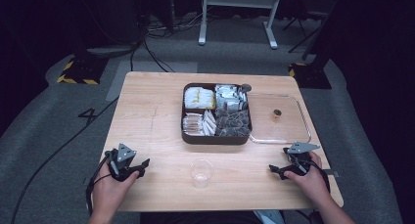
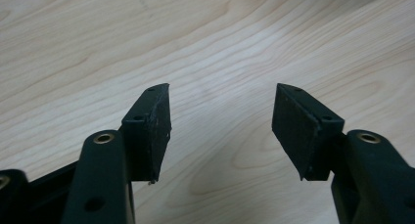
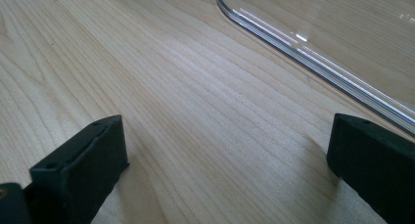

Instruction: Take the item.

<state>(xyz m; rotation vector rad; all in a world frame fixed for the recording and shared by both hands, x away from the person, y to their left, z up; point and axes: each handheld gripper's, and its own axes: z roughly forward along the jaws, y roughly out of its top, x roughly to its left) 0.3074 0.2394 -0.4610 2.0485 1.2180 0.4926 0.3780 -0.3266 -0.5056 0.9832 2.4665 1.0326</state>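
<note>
A dark brown box (image 1: 216, 138) with several compartments sits mid-table, packed with yellow, white and dark sachets. Its clear lid (image 1: 281, 120) lies flat to the right of it, a small brass knob at its middle. A clear plastic cup (image 1: 201, 173) stands upright near the front edge. My left gripper (image 1: 142, 166) rests low on the wood at the front left, jaws wide apart and empty (image 2: 221, 116). My right gripper (image 1: 274, 170) rests at the front right, open and empty (image 3: 225, 160), with the lid's rim (image 3: 313, 57) just ahead of it.
The wooden table (image 1: 151, 111) has bare wood to the left of the box. Beyond it lie grey floor, black cables (image 1: 147, 48), yellow-black hazard-taped feet (image 1: 78, 70) and a white frame (image 1: 235, 18).
</note>
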